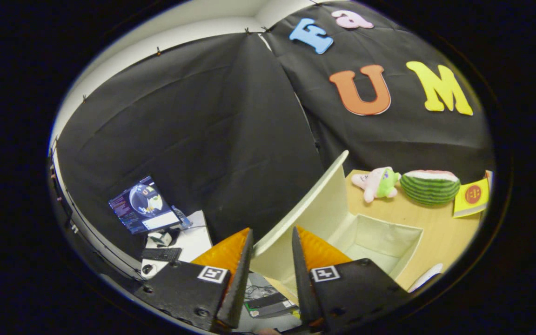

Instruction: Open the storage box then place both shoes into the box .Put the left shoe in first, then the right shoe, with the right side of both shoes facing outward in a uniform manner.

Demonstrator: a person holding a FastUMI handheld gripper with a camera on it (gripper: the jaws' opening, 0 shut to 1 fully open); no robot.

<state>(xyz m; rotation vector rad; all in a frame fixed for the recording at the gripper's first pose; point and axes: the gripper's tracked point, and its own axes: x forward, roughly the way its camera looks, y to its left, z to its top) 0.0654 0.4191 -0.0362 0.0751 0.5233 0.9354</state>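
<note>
1. Gripper: my fingers stand apart with a clear gap between them. The edge of the lid runs through that gap. I cannot tell whether either finger touches it, and nothing is clamped.
2. Lid: raised and tilted back, its long edge running from between my fingertips up and away to the right. It is hinged to the near wall of the box.
3. Box: just ahead and to the right of the right finger, open, its inside bare as far as I can see. It stands on the table.
4. Shoes: a pale curved edge shows beyond the right finger, near the box's front corner. I judge it may be a shoe, but too little shows to say.
5. Judgement: opening looks done or nearly so; the next move turns right and down, past the box, toward that pale object.
6. Beyond the box: a plush toy and a melon cushion, well clear.
</note>
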